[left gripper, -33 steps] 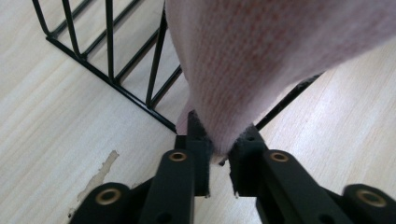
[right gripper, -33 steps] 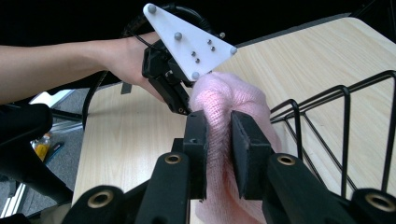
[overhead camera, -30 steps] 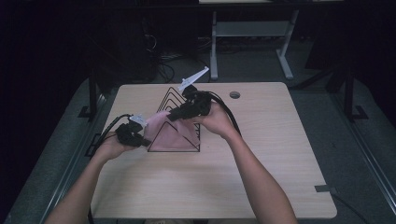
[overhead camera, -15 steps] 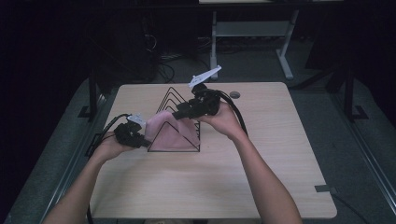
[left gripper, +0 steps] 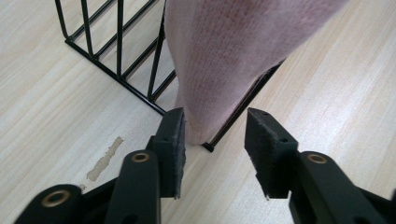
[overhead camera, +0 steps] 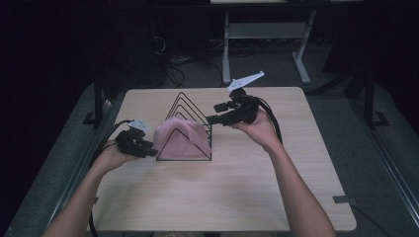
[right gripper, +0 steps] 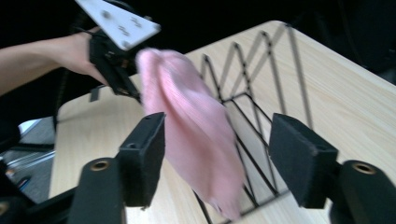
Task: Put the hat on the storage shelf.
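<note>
Cloth point(overhead camera: 180, 138), pink, hangs draped over the near end of the wire rack point(overhead camera: 190, 106) on the surface point(overhead camera: 296, 197). Your left gripper point(left gripper: 215, 133) and right gripper point(overhead camera: 210, 119) have just been opening; their fingers stand apart, pressing nothing.

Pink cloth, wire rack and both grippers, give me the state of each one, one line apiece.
Pink cloth: draped over the nearest wire of the rack, hanging down both sides.
Wire rack: upright on the table.
Left gripper: jaws have just been opening; cloth edge between them, not pinched.
Right gripper: jaws have just been opening; nothing gripped.
</note>
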`<state>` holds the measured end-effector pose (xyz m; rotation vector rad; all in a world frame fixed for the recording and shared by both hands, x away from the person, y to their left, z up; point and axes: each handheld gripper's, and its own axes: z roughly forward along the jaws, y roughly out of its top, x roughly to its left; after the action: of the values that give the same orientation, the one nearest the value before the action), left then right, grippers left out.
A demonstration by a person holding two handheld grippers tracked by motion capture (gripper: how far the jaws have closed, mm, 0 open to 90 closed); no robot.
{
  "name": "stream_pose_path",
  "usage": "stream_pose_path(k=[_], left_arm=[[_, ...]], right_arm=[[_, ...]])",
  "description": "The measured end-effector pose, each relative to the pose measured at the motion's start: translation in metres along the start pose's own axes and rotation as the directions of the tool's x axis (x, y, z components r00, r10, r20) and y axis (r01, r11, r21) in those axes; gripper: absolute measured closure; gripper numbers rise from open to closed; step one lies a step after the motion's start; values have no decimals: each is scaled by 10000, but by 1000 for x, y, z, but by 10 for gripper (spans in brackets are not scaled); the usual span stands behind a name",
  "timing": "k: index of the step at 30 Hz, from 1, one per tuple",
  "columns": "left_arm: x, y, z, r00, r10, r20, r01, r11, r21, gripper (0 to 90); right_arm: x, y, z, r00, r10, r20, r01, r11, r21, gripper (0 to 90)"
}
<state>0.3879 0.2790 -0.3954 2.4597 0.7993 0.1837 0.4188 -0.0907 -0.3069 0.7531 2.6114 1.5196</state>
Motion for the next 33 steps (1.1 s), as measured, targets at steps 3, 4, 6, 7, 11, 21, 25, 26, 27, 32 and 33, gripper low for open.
stream_pose_path(k=[3,4,6,7,11,21,25,26,27,32,33], left_arm=[[-2,0,-2,10000,15,-4,-15,10000,-78,541],[-3,-1,-3,10000,-11,26,11,9999,-110,532],[-3,-2,-5,10000,27,34,-27,10000,-94,520],[-3,-3,-5,10000,48,3,-48,9999,-99,514],[-2,-8,-7,9999,-168,24,168,9996,-206,490],[-4,-19,-13,9995,-304,-59,302,9990,-324,464],[-5,-23,-15,9991,-407,-89,403,9982,-438,445],[-6,-24,-15,9989,-451,-87,447,9979,-468,431],[-6,-25,-15,9986,-517,-100,511,9974,-510,405],[-9,-29,-17,9972,-746,-43,741,9948,-693,340],[-10,-32,-17,9962,-874,-31,869,9928,-819,327]], right_arm=[[-6,-10,-8,9993,230,282,-231,9997,40,321],[-7,-13,-10,9991,251,355,-252,9997,26,316],[-9,-19,-15,9980,375,505,-375,9993,3,306],[-10,-22,-16,9976,416,552,-418,9991,28,304],[-14,-33,-22,9957,516,773,-529,9985,157,295],[-21,-63,-46,9863,1005,1305,-1034,9945,157,280],[-22,-79,-59,9798,1218,1589,-1256,9920,139,270],[-22,-83,-62,9786,1259,1625,-1296,9915,118,270],[-22,-87,-66,9781,1239,1671,-1278,9917,129,271],[-23,-106,-79,9701,1520,1891,-1562,9877,76,268],[-24,-116,-86,9644,1680,2042,-1724,9850,39,263]])
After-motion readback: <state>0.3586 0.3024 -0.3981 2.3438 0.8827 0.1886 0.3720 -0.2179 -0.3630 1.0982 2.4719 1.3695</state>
